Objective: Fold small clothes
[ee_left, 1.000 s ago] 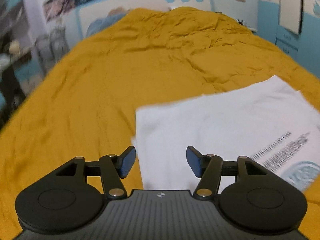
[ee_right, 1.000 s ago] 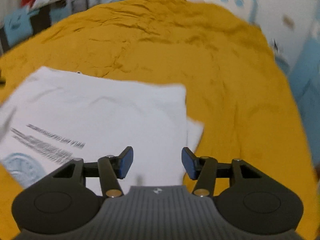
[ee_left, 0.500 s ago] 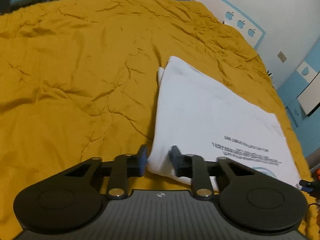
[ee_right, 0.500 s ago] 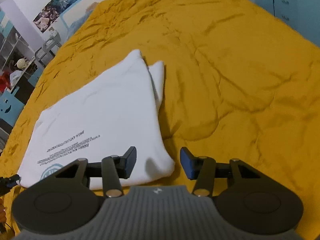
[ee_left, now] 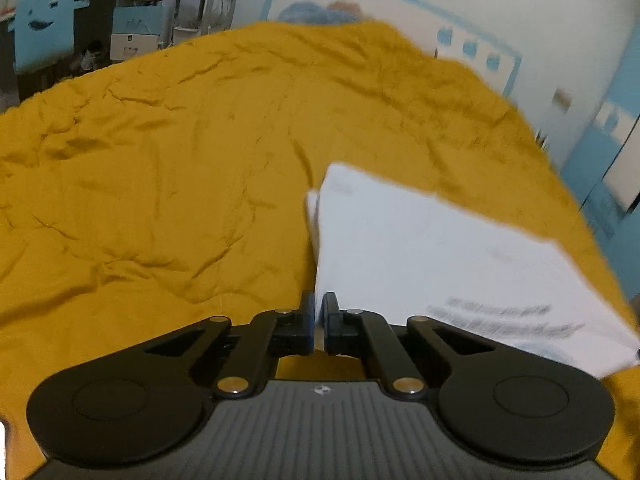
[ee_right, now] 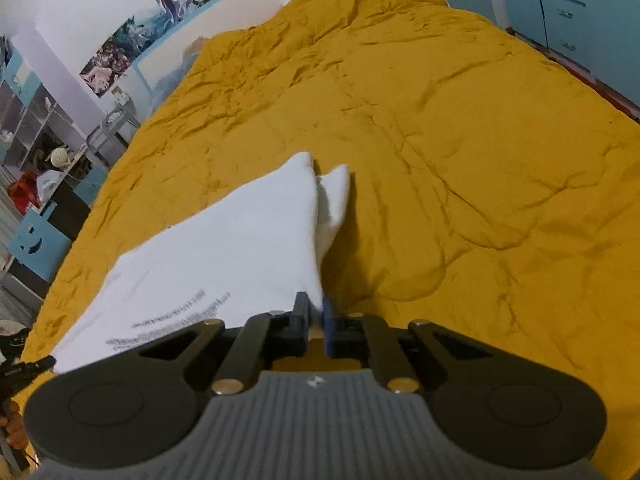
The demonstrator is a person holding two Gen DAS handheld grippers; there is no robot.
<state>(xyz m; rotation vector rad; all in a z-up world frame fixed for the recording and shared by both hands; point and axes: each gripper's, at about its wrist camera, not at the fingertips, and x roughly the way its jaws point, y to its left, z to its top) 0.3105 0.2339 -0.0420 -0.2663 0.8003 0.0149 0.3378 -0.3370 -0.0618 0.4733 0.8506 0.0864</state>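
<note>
A white folded shirt (ee_left: pixel 420 252) with dark printed lines lies on a yellow bedspread (ee_left: pixel 160 184). My left gripper (ee_left: pixel 319 314) is shut on the shirt's near left corner, with white cloth pinched between the blue pads. In the right wrist view the same shirt (ee_right: pixel 232 248) stretches away to the left, a sleeve end (ee_right: pixel 334 200) poking out beside its far corner. My right gripper (ee_right: pixel 316 314) is shut on the near right corner, and the cloth edge rises into the jaws.
The rumpled bedspread (ee_right: pixel 460 140) spreads wide beyond and beside the shirt. Shelves and blue boxes (ee_left: pixel 44 36) stand past the bed's left side. Blue drawers (ee_right: pixel 568 4) stand at the far right, and a wall with posters (ee_right: pixel 160 28) is behind the head end.
Both grippers swung out to the shirt's near corners, rolled, and closed from wide open onto the cloth. The corners are now pinched and slightly lifted.
</note>
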